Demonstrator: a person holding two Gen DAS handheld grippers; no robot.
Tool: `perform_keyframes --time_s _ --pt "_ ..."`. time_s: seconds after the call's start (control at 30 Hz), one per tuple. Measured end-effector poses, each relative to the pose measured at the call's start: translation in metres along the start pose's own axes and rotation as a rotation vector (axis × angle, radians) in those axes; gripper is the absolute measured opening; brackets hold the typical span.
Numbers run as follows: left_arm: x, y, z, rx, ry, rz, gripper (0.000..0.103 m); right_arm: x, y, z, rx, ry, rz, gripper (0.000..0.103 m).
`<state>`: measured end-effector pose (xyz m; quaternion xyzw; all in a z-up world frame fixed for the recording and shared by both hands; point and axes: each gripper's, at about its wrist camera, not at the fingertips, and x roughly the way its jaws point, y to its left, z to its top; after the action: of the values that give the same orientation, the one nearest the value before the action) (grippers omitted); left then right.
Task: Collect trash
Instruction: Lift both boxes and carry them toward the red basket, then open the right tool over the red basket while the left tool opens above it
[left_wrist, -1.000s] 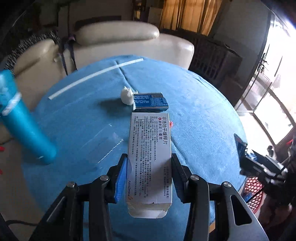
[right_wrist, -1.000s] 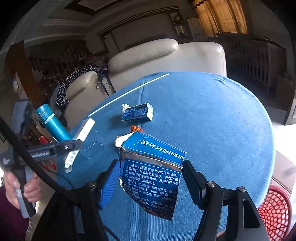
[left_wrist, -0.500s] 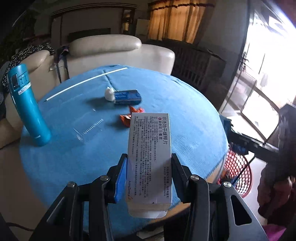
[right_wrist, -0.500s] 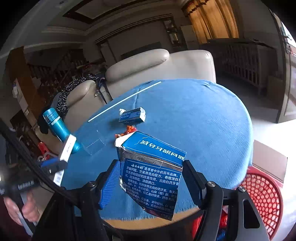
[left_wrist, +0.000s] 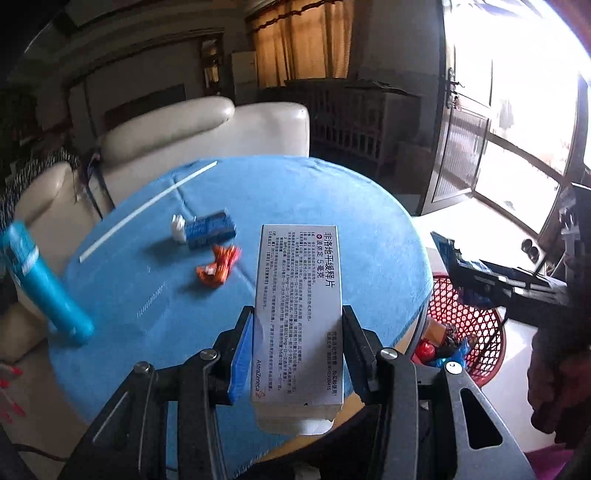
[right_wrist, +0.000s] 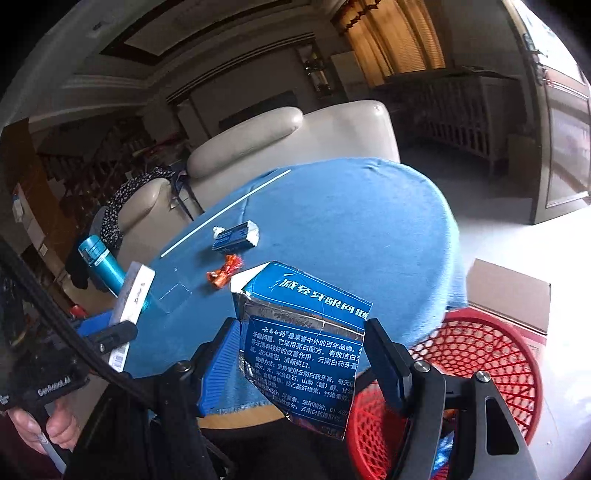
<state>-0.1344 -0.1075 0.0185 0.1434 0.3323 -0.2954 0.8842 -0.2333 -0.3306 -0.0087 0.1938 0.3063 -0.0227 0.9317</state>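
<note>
The left tool clamps a white medicine box, its long axis running straight ahead between the pads. The right tool grips a torn blue toothpaste carton, tilted. Beside the counter, right of both tools, a red basket holds wrappers.
</note>
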Motion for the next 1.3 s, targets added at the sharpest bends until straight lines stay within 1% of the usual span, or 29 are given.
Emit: perform_keyframes --time_s 0.17,0.3,0.37,0.47,0.6,0.67,0.77,0.8,0.93,1.07,1.17,1.3 --pt "-0.001 -0.032 0.022 0.09 -0.036 0.031 0.047 -0.017 -0.012 0.004 0.016 -0.027 -0.033 0.071" --pt "0.004 -0.054 0.036 0.128 -0.025 0.027 0.047 -0.03 -0.023 0.011 0.036 -0.05 -0.057 0.071" --pt "0.006 -0.066 0.044 0.157 -0.021 0.032 0.047 -0.039 -0.032 0.013 0.057 -0.051 -0.062 0.071" --pt "0.005 -0.085 0.061 0.198 -0.027 0.028 0.047 -0.056 -0.047 0.02 0.069 -0.025 -0.078 0.071" --pt "0.002 -0.102 0.076 0.224 -0.06 0.032 0.047 -0.091 -0.067 0.029 -0.004 0.002 -0.2 0.071" --pt "0.005 -0.11 0.079 0.205 -0.055 0.02 0.047 -0.112 -0.083 0.029 0.025 -0.019 -0.241 0.071" --pt "0.012 -0.118 0.077 0.178 -0.039 0.002 0.047 -0.13 -0.1 0.021 0.104 -0.056 -0.255 0.071" --pt "0.013 -0.122 0.076 0.18 -0.036 0.003 0.047 -0.131 -0.104 0.015 0.123 -0.057 -0.255 0.071" --pt "0.011 -0.133 0.075 0.189 -0.037 0.011 0.047 -0.129 -0.113 -0.001 0.157 -0.02 -0.253 0.071" --pt "0.006 -0.142 0.074 0.198 -0.054 0.022 0.047 -0.135 -0.122 -0.002 0.206 -0.039 -0.227 0.071" --pt "0.005 -0.147 0.072 0.199 -0.054 0.023 0.047 -0.141 -0.123 -0.001 0.209 -0.06 -0.214 0.071" --pt "0.009 -0.153 0.069 0.207 -0.039 0.013 0.047 -0.136 -0.12 -0.001 0.226 -0.064 -0.195 0.071"
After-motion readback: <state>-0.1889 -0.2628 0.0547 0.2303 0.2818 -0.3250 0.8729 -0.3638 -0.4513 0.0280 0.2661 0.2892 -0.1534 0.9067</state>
